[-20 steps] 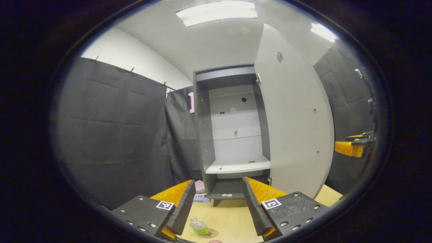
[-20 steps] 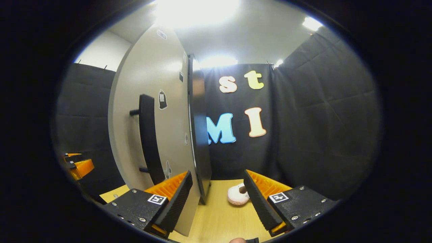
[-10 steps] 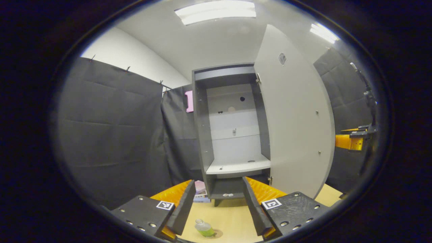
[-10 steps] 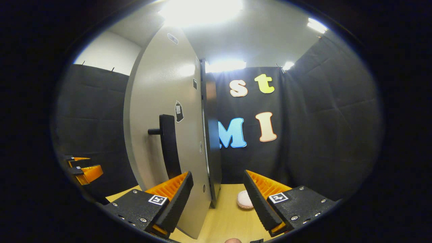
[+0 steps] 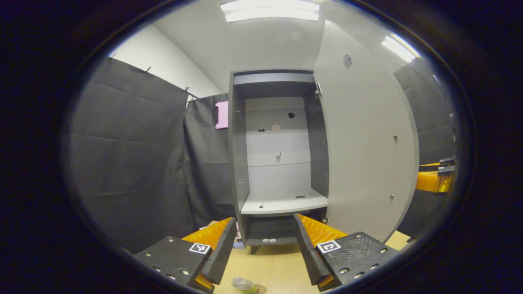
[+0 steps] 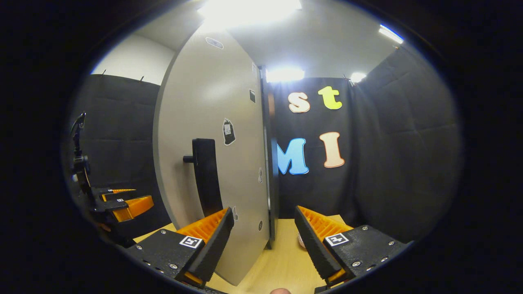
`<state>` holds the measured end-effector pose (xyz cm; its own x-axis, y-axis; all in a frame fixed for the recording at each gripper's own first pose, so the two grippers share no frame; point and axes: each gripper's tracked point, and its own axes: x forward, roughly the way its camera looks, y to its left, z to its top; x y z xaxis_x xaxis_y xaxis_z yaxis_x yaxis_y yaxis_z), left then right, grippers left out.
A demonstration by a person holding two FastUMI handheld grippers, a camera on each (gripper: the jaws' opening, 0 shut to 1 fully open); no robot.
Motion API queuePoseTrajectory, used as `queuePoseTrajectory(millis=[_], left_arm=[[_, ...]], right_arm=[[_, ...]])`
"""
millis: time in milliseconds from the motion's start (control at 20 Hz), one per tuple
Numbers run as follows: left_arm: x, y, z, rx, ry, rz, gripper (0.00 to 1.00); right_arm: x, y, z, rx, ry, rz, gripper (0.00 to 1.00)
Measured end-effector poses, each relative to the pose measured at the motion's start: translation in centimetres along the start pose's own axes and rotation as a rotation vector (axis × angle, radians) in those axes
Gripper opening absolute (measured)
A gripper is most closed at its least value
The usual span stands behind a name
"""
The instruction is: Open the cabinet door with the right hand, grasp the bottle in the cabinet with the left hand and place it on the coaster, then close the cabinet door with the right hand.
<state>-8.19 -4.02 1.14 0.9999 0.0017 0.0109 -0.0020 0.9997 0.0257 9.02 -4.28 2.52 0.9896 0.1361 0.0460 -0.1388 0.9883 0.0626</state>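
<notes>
The grey cabinet (image 5: pixel 238 163) stands open ahead in the left gripper view, its white shelf (image 5: pixel 282 203) bare. Its door (image 5: pixel 363 134) swings out to the right. A clear bottle with green liquid (image 5: pixel 243 284) sits on a round coaster (image 5: pixel 258 289) on the table, low between my left gripper's (image 5: pixel 264 250) open fingers and well below them. In the right gripper view the door's outer face (image 6: pixel 212 122) with its black handle (image 6: pixel 205 175) is close ahead. My right gripper (image 6: pixel 263 245) is open, holding nothing, with the door's lower edge between its fingers.
The wooden table (image 5: pixel 278 267) carries the cabinet. Black cloth walls close in on all sides. The right gripper (image 5: pixel 434 179) shows past the door's edge, and the left gripper (image 6: pixel 124 202) shows left of the door. A pale pink object (image 6: pixel 300 241) lies by the cabinet's foot.
The left gripper has risen and neared the cabinet, so the bottle has sunk to the bottom edge. In the right gripper view the door and handle have shifted right and nearer.
</notes>
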Motion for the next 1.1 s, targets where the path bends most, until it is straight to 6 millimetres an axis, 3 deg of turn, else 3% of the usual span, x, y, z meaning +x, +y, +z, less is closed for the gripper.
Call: queuePoseTrajectory(millis=[150, 250, 300, 400, 500, 550, 600, 700, 750, 850, 900, 1000, 1100], left_arm=[[1.1, 1.8, -0.8, -0.007, 0.016, -0.021, 0.83], [2.1, 3.2, -1.1, 0.003, 0.016, -0.024, 0.82], [2.5, 4.1, -1.1, 0.005, 0.015, -0.021, 0.82], [3.3, 5.5, -1.0, -0.008, 0.004, -0.025, 0.83], [3.8, 6.9, -1.0, -0.010, -0.006, -0.037, 0.75], [4.0, 7.7, -1.1, -0.005, -0.009, -0.040, 0.83], [4.2, 8.5, -1.4, -0.001, -0.011, -0.041, 0.79], [4.8, 10.2, -2.1, -0.008, -0.013, -0.045, 0.78], [5.2, 11.3, -2.6, -0.015, -0.011, -0.048, 0.78], [5.7, 13.1, -3.3, -0.024, -0.003, -0.050, 0.78], [5.9, 13.9, -3.7, -0.029, 0.006, -0.052, 0.82], [6.3, 15.4, -4.4, -0.044, 0.026, -0.056, 0.79], [6.4, 16.8, -4.2, -0.058, 0.023, -0.060, 0.83]], right_arm=[[0.4, 2.0, -0.2, 0.017, 0.011, 0.018, 0.89], [0.7, 3.2, 0.0, 0.014, 0.004, 0.006, 0.93], [0.9, 3.5, 0.2, 0.011, -0.003, -0.002, 0.89], [1.6, 4.4, 0.5, 0.019, -0.012, -0.010, 0.93], [1.9, 4.6, 0.7, 0.047, -0.027, -0.026, 0.89], [2.4, 4.8, 0.9, 0.060, -0.034, -0.035, 0.89], [2.8, 5.1, 0.9, 0.071, -0.039, -0.043, 0.89], [4.1, 6.3, 1.1, 0.086, -0.055, -0.058, 0.93], [4.0, 7.2, 1.4, 0.086, -0.063, -0.067, 0.89], [4.2, 8.4, 1.7, 0.085, -0.086, -0.098, 0.94], [4.7, 9.1, 1.6, 0.082, -0.090, -0.106, 0.94], [5.5, 10.7, 1.5, 0.075, -0.093, -0.116, 0.94], [6.2, 11.8, 1.5, 0.082, -0.096, -0.112, 0.94]])
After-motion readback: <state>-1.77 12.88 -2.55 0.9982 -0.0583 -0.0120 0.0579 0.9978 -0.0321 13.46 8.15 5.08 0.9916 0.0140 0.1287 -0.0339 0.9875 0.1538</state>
